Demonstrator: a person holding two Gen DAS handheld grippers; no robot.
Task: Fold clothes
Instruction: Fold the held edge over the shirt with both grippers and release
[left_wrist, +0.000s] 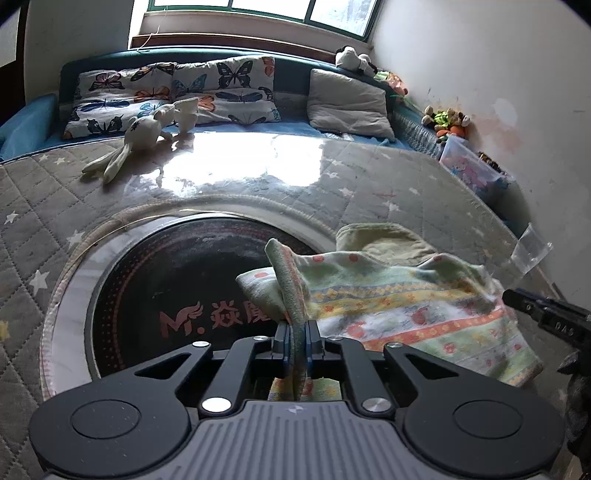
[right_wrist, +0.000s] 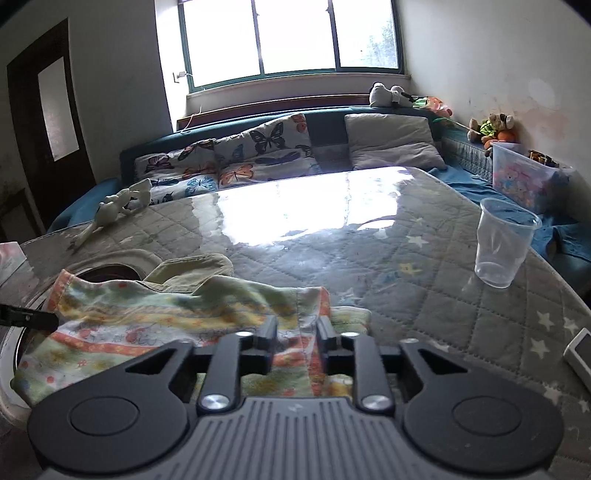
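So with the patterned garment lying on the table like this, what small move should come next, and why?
Probably open the left gripper and let go. It is shut on a raised fold of the patterned garment, while the right gripper stands open over the cloth, which already lies on the quilted table cover. Releasing would let that fold settle flat.

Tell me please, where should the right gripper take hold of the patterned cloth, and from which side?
Grip the orange-banded edge of the patterned cloth, coming from the near side. That edge lies loose between the open right gripper, while the left gripper pinches the other end.
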